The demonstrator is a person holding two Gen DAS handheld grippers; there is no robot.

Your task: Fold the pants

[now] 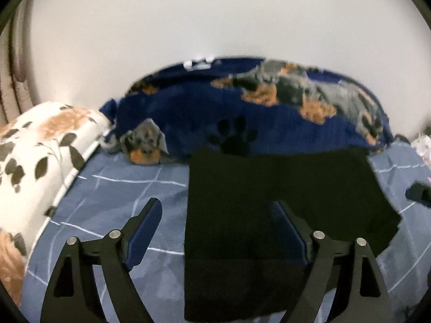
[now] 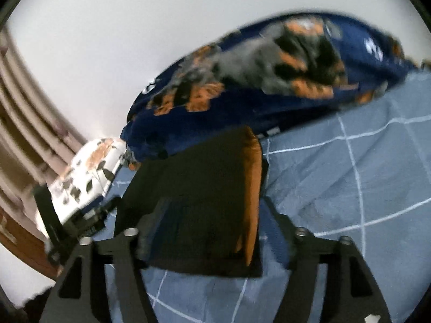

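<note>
A: Blue grid bedsheet under everything, white wall behind. Left of the left gripper: floral pillow

B: Pants?

A: Black pants lie flat on the sheet, between and ahead of the left jaws. Jaws apart, pads not pressing the cloth. Beyond them, navy dog-print blanket

B: Right side?

A: Right gripper jaws apart too, nothing clamped. Pants sit between its fingers, orange-brown strip along the edge by the right finger. Bare sheet right of that jaw. View is blurred
</note>
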